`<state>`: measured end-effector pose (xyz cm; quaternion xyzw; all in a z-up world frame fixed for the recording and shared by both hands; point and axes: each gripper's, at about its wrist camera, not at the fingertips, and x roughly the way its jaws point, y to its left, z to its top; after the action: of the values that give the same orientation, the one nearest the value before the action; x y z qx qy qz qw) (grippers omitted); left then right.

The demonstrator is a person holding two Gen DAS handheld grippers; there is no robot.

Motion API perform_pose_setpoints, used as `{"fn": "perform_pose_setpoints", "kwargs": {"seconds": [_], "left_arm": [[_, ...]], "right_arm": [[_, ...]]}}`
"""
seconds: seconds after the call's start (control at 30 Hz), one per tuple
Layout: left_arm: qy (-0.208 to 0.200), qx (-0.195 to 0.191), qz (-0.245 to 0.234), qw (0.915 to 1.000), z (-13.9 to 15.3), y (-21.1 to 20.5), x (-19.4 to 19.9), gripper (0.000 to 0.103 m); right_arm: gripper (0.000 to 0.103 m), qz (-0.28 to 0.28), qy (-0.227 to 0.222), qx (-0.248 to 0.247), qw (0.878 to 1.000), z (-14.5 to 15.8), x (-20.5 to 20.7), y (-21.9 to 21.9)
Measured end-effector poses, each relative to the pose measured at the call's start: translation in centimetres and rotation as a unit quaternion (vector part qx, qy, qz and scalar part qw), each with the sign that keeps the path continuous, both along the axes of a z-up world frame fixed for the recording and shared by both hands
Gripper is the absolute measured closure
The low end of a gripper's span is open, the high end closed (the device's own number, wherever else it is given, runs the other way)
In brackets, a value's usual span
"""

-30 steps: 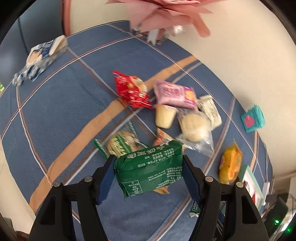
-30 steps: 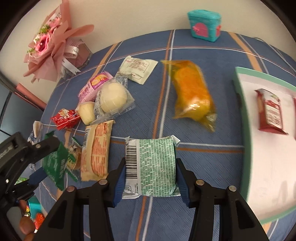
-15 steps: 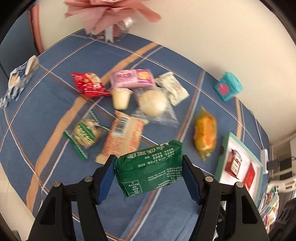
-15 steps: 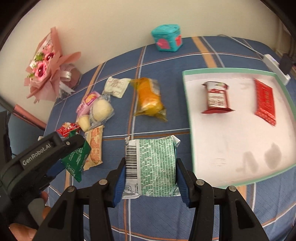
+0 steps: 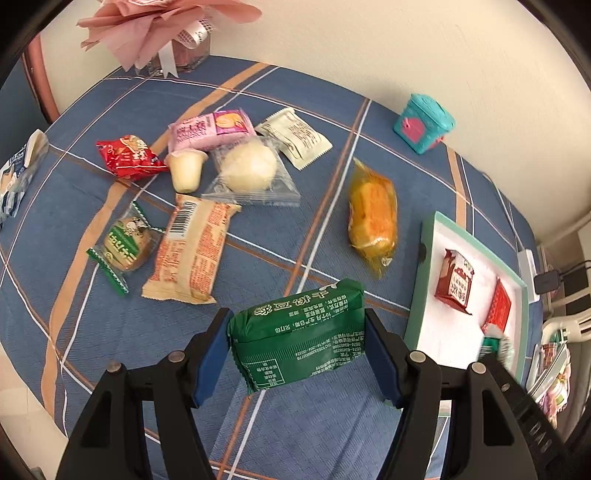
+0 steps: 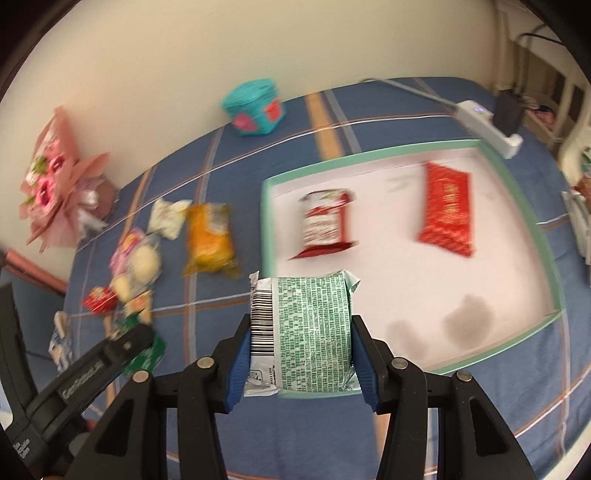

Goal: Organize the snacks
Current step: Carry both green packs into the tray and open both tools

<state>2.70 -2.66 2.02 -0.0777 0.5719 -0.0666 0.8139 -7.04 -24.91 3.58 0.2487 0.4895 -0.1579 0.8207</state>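
- The left gripper (image 5: 297, 354) is clamped on a dark green packet (image 5: 299, 334), low centre of the left wrist view; the blue pads press its two short sides; the packet hangs above the blue checked cloth (image 5: 110, 110), just left of the tray
- The right gripper (image 6: 299, 345) is clamped on a pale green packet (image 6: 306, 332) with a barcode on its left edge, low centre of the right wrist view; it hangs over the near left corner of the tray (image 6: 546, 258)
- The tray is white with a mint rim; two red packets (image 6: 447, 208) lie in its upper half, apart from each other
- In the left wrist view an orange bun (image 5: 373, 216) lies alone at centre right, between the tray and the loose pile
- The pile fills the upper left: a beige barcode packet (image 5: 192, 251), a round cake in clear wrap (image 5: 251, 168), a pink packet (image 5: 210, 129), a small red packet (image 5: 127, 157), a green-striped biscuit (image 5: 125, 245)
- A teal box (image 5: 424, 123) stands at upper right by the wall; a pink bouquet (image 5: 162, 22) fills the top left
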Motion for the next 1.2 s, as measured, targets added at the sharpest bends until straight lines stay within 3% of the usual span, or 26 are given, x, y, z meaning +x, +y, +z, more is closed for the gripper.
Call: {"fn": "perform_pose_setpoints", "kwargs": {"seconds": [0.2, 0.5, 0.6, 1.2], "left_arm": [[0.002, 0.011, -0.022, 0.9997, -0.5, -2.0, -0.5, 0.033], [-0.038, 0.024, -0.099, 0.994, 0.4, -7.2, -3.0, 0.033], [-0.046, 0.011, -0.121, 0.9916, 0.8, -8.5, -3.7, 0.033], [-0.097, 0.018, -0.234, 0.9672, 0.4, -15.5, -5.8, 0.033]], "right_arm": [[0.051, -0.054, 0.021, -0.005, 0.998, -0.6, -1.8, -4.4], [0.05, -0.136, 0.04, 0.001, 0.99, -1.7, -4.8, -10.2], [0.05, -0.154, 0.041, -0.004, 0.987, -1.8, -5.4, -11.2], [0.05, -0.152, 0.049, -0.005, 0.987, -2.5, -5.1, -11.3]]}}
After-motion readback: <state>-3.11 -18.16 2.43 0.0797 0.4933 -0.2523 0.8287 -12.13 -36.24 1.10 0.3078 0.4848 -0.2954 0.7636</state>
